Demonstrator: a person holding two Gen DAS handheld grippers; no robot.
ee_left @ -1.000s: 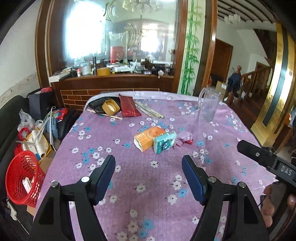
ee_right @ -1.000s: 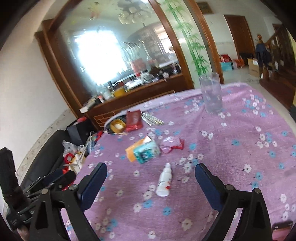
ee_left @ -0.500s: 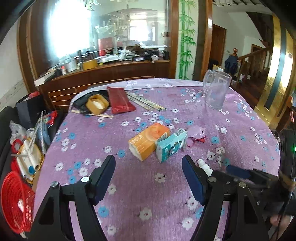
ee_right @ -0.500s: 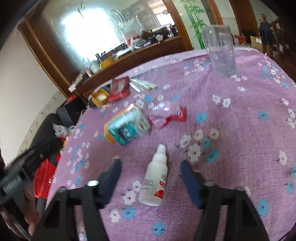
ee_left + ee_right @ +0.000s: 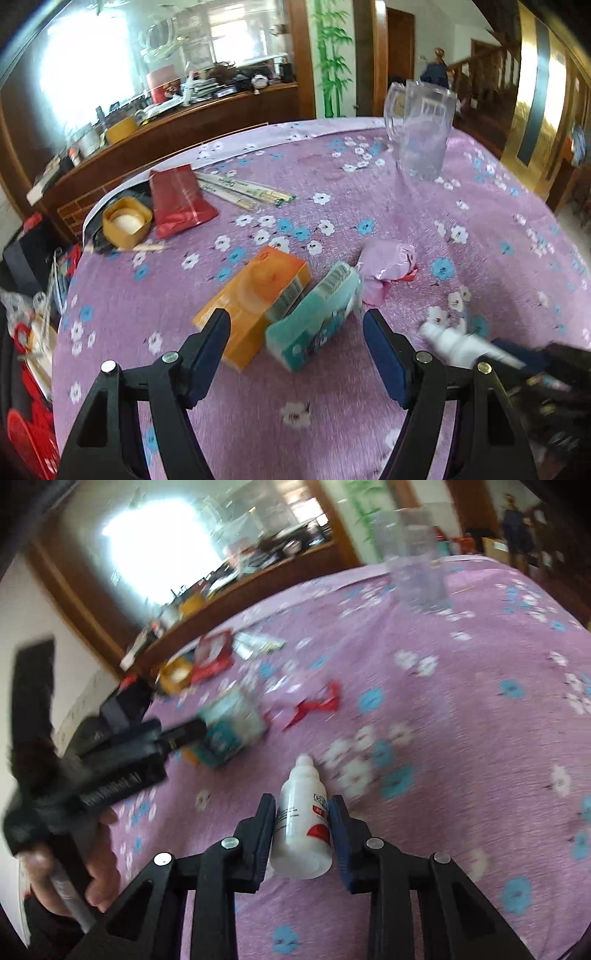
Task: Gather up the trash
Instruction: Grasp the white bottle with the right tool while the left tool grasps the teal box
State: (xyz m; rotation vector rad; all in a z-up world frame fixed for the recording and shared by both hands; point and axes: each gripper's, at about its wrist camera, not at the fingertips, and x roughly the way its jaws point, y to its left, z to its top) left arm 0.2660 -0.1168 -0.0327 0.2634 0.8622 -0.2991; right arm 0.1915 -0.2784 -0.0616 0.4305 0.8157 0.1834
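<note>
Now right hand-held gripper (image 5: 302,821) clamps bottle (image 5: 303,827); round body may slip. Left hand-held gripper (image 5: 295,354) wide, may knock boxes (image 5: 280,306) mid-table.

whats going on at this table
A person is clearing trash off a purple flowered tablecloth with a gripper in each hand. The right gripper has shut on a small white bottle. The left gripper is open, near an orange box and a teal packet, holding nothing.
</note>
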